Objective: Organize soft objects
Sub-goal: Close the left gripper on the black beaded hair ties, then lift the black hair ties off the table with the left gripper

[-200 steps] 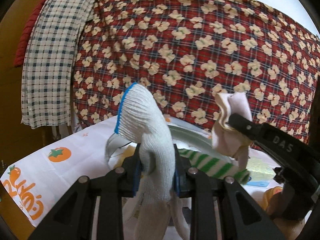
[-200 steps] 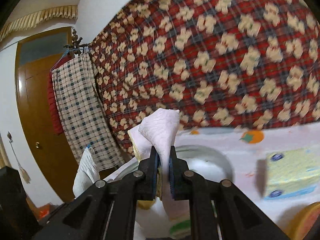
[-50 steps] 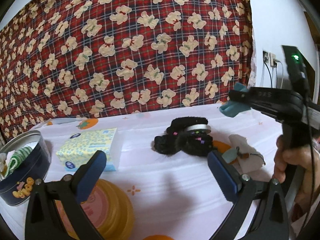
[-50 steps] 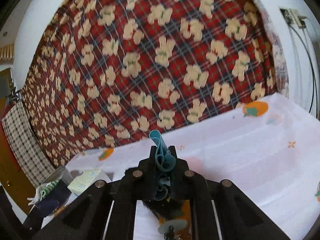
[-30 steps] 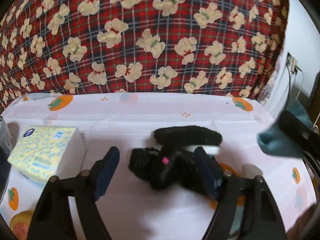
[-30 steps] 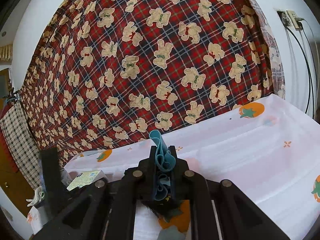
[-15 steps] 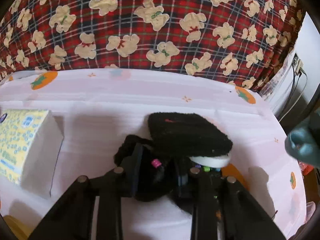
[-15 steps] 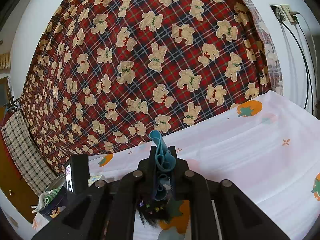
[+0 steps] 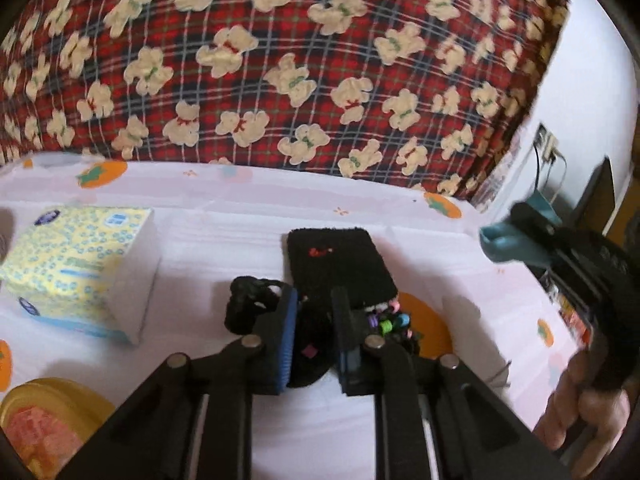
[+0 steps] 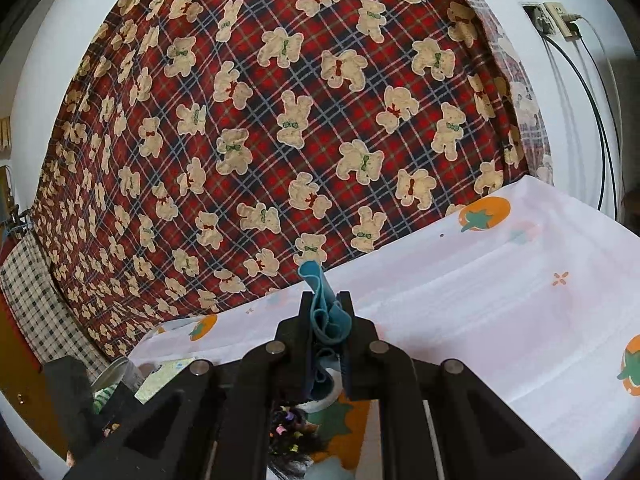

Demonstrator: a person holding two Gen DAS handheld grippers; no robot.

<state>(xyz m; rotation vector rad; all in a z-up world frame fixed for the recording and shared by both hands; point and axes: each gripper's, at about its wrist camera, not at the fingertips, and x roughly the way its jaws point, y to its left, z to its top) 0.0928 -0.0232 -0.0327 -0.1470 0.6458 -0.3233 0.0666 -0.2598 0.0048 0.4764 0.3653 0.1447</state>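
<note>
My left gripper (image 9: 314,300) is shut on a black fuzzy soft item (image 9: 308,344) with small coloured beads (image 9: 390,322), low over the white tablecloth (image 9: 224,220). A black wristband with a red mark (image 9: 340,260) lies just beyond it, and a black knitted loop (image 9: 250,300) lies to its left. My right gripper (image 10: 326,306) is shut on a folded teal cloth (image 10: 324,308), held above the table; the cloth also shows in the left wrist view (image 9: 510,242) at the right. The beaded black item shows below it (image 10: 288,432).
A yellow tissue pack (image 9: 80,264) lies at the left. A yellow-lidded round container (image 9: 44,424) is at the bottom left. A round tin (image 10: 116,376) holding cloth items stands far left. A red plaid bear blanket (image 9: 280,64) hangs behind the table.
My left gripper has closed onto the black fuzzy item, from wide open a second ago. My right gripper keeps the teal cloth and has barely moved.
</note>
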